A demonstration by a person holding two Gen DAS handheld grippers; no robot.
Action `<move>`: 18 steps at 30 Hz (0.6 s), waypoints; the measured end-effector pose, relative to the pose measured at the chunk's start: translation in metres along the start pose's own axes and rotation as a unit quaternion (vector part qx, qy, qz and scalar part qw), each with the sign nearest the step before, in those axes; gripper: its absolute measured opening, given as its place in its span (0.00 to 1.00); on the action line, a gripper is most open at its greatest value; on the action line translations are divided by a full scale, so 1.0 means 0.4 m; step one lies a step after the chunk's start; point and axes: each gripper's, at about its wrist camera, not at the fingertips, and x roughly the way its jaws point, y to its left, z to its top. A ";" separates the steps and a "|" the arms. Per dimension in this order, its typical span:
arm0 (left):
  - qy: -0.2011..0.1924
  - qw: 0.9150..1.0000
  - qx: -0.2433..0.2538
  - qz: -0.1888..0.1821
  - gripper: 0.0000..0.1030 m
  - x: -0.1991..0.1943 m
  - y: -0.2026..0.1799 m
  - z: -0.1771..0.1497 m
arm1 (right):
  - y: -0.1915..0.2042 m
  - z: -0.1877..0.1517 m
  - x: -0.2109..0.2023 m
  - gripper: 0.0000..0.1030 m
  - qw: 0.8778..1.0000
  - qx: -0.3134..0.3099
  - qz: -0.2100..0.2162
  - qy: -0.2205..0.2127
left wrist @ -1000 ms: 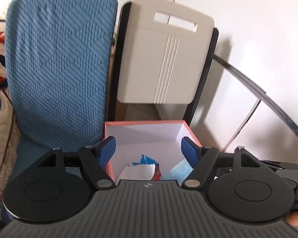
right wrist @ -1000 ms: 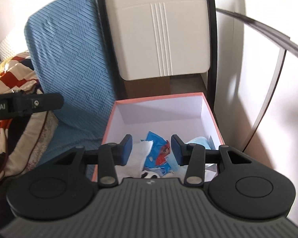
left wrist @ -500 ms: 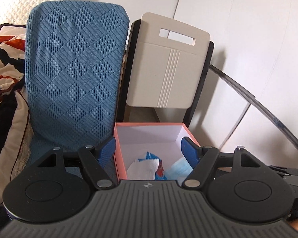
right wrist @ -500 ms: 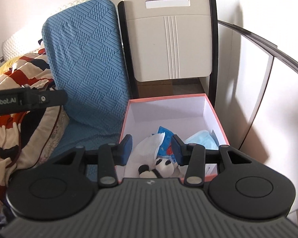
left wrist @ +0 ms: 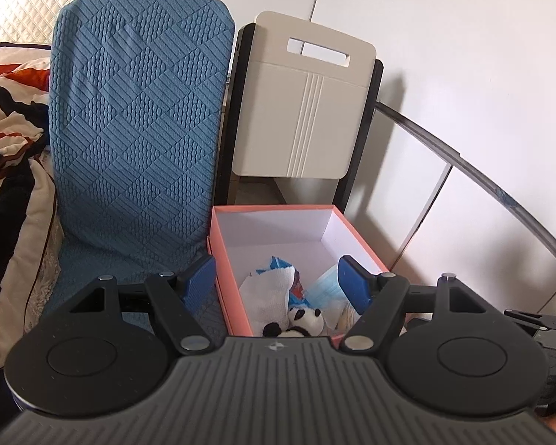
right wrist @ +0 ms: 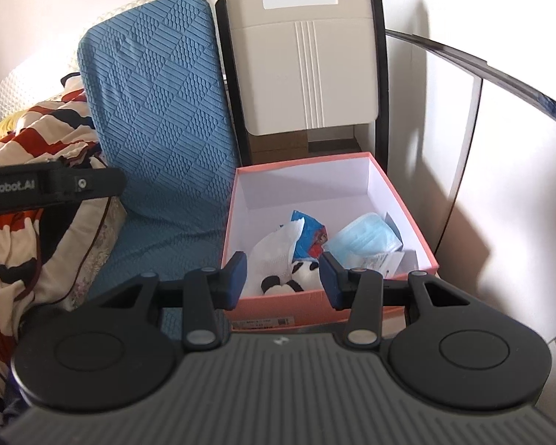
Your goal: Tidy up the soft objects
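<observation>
Distance is what has changed in the left wrist view: the left claw has drawn back from the pink box, which a second ago filled the lower frame with only its far contents showing, and now the panda toy appears at the near end. Its jaws stand wide apart and empty. That retreat suggests the placing is done. The box is stiff card with a white lining; beside it leans a blue quilted cushion, with a cream plastic folding chair behind. In the right wrist view the right claw has pulled back likewise, its jaws partly open with nothing between them, the whole box now visible to its labelled front wall. Inside lie the soft things: a crumpled white cloth, a glossy blue wrapper, a pleated blue face mask, and the plush panda. A patterned blanket lies rumpled on the bed at left.
</observation>
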 end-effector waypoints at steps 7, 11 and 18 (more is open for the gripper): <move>0.007 1.000 0.002 -0.013 0.75 -0.015 0.011 -0.041 | 0.013 -0.039 -0.013 0.45 1.000 0.002 -0.014 -0.003; 0.009 1.000 0.005 -0.022 0.75 -0.018 0.006 -0.058 | 0.018 -0.054 -0.019 0.45 1.000 0.006 -0.016 -0.005; 0.011 1.000 0.006 -0.023 0.75 -0.027 0.015 -0.074 | 0.019 -0.069 -0.026 0.45 1.000 0.006 -0.017 -0.011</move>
